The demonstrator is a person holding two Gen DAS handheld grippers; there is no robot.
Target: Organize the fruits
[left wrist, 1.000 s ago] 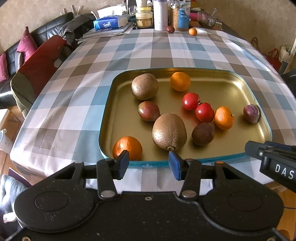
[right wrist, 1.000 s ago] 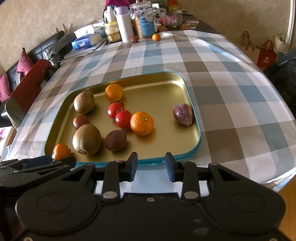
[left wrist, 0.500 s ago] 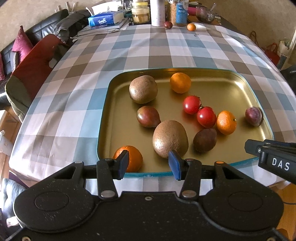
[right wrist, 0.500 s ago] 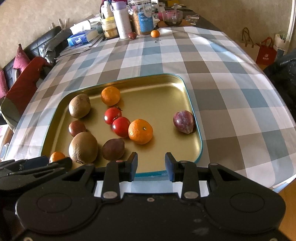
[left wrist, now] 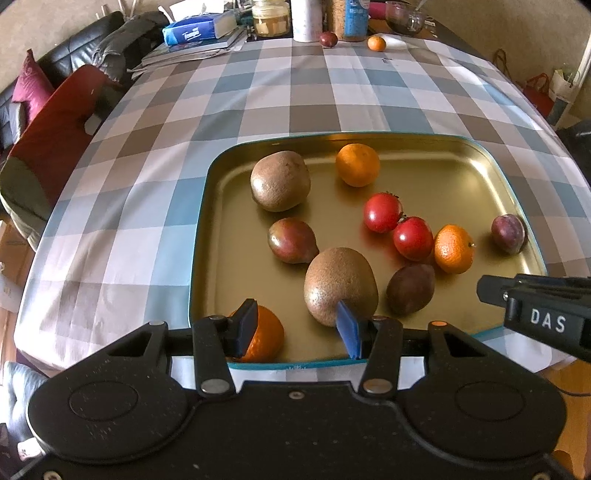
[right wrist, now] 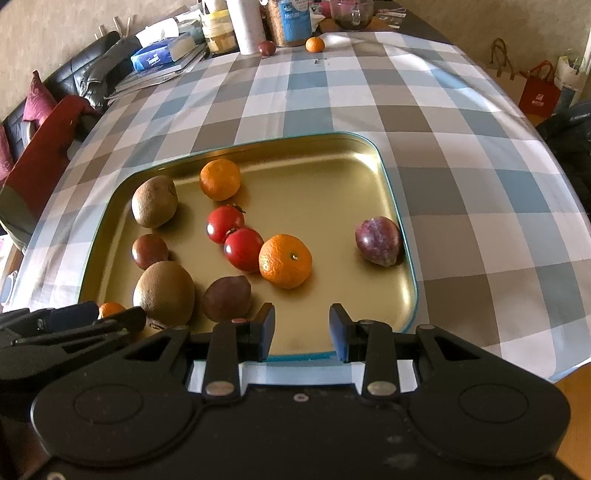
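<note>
A gold tray [left wrist: 461, 173] [right wrist: 317, 177] on the checked table holds several fruits: two kiwis [left wrist: 340, 286] [left wrist: 280, 181], three mandarins [left wrist: 264, 339] [left wrist: 357, 164] [left wrist: 453, 249], two tomatoes [left wrist: 382, 212] [left wrist: 413, 238] and three dark passion fruits [left wrist: 292, 240] [left wrist: 410, 289] [left wrist: 508, 233]. My left gripper [left wrist: 297, 328] is open and empty over the tray's near edge, between the near mandarin and the near kiwi. My right gripper [right wrist: 301, 326] is open and empty over the tray's near right part, in front of a mandarin [right wrist: 285, 261].
At the table's far end lie a loose mandarin [left wrist: 376, 43] and a dark fruit [left wrist: 328, 38], by jars, bottles, a glass bowl [left wrist: 404, 22] and a tissue box [left wrist: 199, 29] on books. A sofa with red cushions [left wrist: 55, 122] stands left. Bags [right wrist: 537, 96] stand right.
Both grippers have moved forward toward the tray, so the fruits look closer. The left fingertips now reach the near mandarin and kiwi. Both grippers stay open.
</note>
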